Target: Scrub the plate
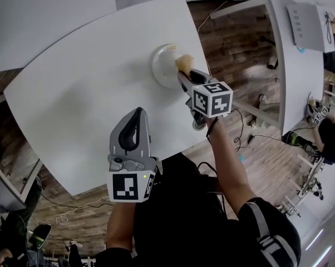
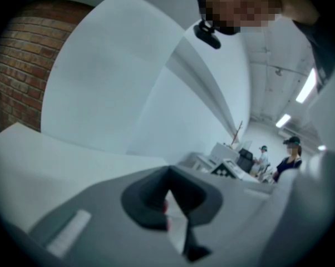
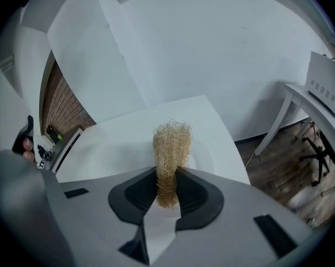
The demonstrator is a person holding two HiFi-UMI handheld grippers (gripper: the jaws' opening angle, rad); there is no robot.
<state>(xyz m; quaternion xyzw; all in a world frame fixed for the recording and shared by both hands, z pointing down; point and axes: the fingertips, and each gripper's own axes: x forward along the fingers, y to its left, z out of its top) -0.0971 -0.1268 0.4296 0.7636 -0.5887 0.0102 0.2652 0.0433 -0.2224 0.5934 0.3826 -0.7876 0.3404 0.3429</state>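
Closest to the person's body, the left gripper (image 1: 135,114) is held up off the table (image 1: 84,99), pointing at the room, its jaws pressed together with nothing between them. Beyond it the right gripper (image 1: 184,75) reaches out over the table, its jaws clamped on the lower end of a scrubber (image 1: 184,64) of straw-coloured fibre, most of which sticks out past the tips. Furthest out sits the plate (image 1: 162,65) – white, near the table's far edge – with the scrubber over its right side, though I can't tell whether the two are touching.
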